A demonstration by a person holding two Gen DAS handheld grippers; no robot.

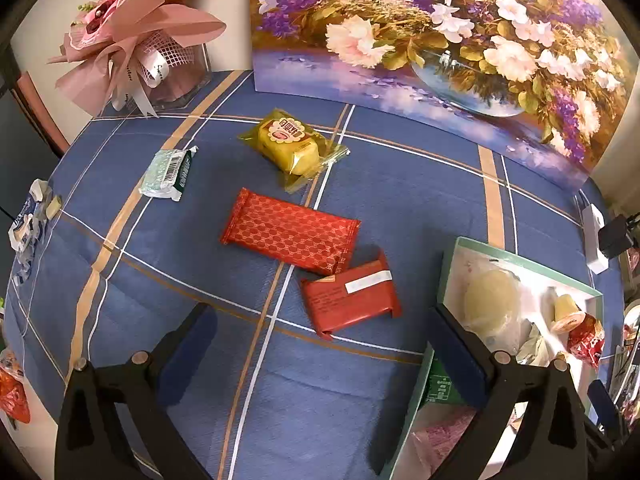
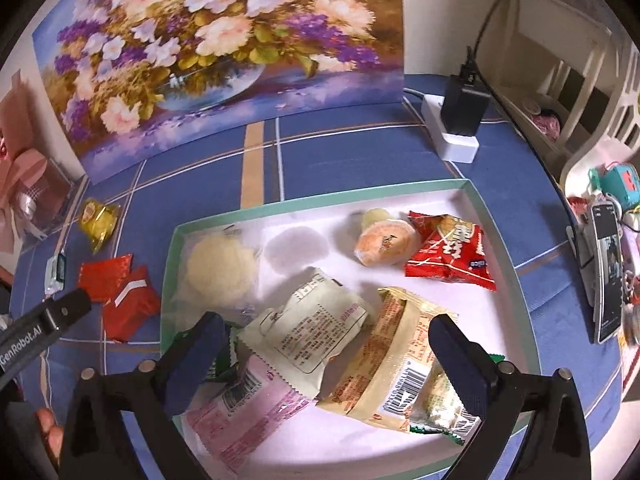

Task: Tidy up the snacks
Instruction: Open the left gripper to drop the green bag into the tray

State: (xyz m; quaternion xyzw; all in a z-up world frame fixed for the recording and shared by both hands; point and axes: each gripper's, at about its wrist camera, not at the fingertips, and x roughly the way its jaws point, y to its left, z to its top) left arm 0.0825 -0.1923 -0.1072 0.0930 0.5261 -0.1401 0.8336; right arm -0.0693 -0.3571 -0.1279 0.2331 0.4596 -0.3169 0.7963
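Left wrist view: the left gripper (image 1: 320,344) hung over the blue checked tablecloth (image 1: 400,208), fingers spread wide and nothing between them.
Key relation: the smaller red foil packet with a white label strip (image 1: 350,300) lay just ahead of the left fingertips, between them, slightly toward the right finger; its long axis ran roughly across the gap, tilted up to the right.
Nearer hand: the left gripper was judged nearer to the loose packets; the right one was over the box.
Second packet: the long red patterned wrapper (image 1: 290,236) lay just beyond the first, overlapping its top edge or nearly so, long axis tilted down to the right.
Farther packets: a yellow cake in clear film (image 1: 292,148) and a pale green and white wrapped bar (image 1: 170,174) lay well beyond, apart from each other.
Right wrist view: the right gripper (image 2: 324,356) stood over the shallow white box with a green rim (image 2: 472,204), fingers wide, gripping nothing.
Box contents: several snack bags lay inside, among them a red crisp bag (image 2: 450,256) and a cream printed pouch (image 2: 316,320) between the fingers.
Box position: it lay to the right of the loose packets, near them.
Surface: cloth soft, lightly creased; flat packets judged to need a low approach.
Room: a floral painting (image 1: 440,40) stood against the wall; a pink wrapped bouquet (image 1: 132,36) at the left corner; a white power strip with a black adapter (image 2: 460,120) at the right.
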